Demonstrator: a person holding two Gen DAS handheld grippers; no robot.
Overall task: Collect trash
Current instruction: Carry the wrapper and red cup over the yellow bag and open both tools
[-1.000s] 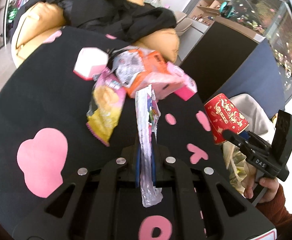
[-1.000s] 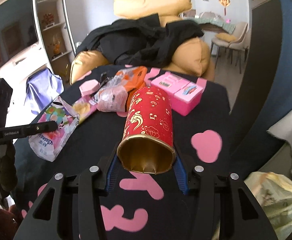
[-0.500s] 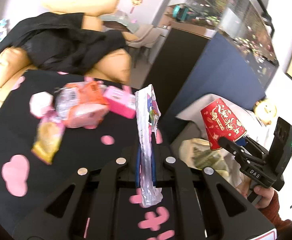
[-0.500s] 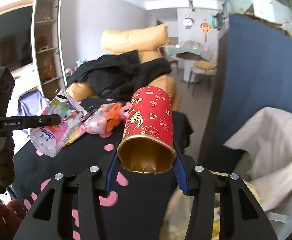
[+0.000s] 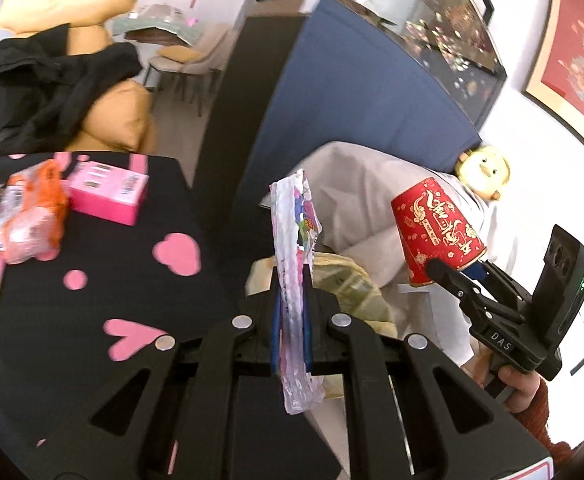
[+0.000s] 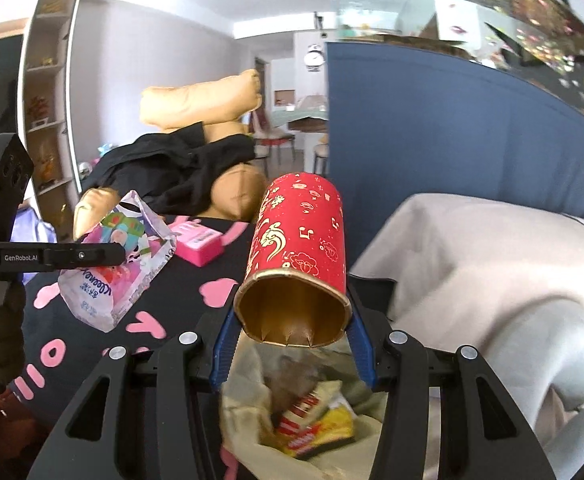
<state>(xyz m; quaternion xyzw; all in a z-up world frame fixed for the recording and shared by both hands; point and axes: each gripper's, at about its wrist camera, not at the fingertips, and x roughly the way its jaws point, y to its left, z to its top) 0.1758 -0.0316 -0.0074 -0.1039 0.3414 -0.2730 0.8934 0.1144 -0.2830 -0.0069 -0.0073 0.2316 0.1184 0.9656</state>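
My left gripper [image 5: 291,312] is shut on a crinkled white-and-pink snack wrapper [image 5: 294,240], held upright in the air at the table's right edge. From the right wrist view the same wrapper [image 6: 115,268] hangs from the left gripper [image 6: 121,254]. My right gripper [image 6: 294,344] is shut on a red paper cup with gold print [image 6: 298,256], mouth toward the camera, above a pale trash bag [image 6: 292,412] holding wrappers. In the left wrist view the cup [image 5: 436,228] and right gripper [image 5: 458,274] hover to the right of the bag [image 5: 352,284].
The black table with pink shapes [image 5: 131,280] carries a pink box [image 5: 107,190], an orange packet [image 5: 31,212] and other wrappers at the left. A tan sofa with black clothes [image 5: 51,92], a blue partition [image 5: 352,120] and a grey-white draped seat [image 6: 492,280] surround it.
Both grippers have swung right and up, off the table toward the trash bag, each keeping its hold. The table litter has slid to the left of the views and the bag has come in below.
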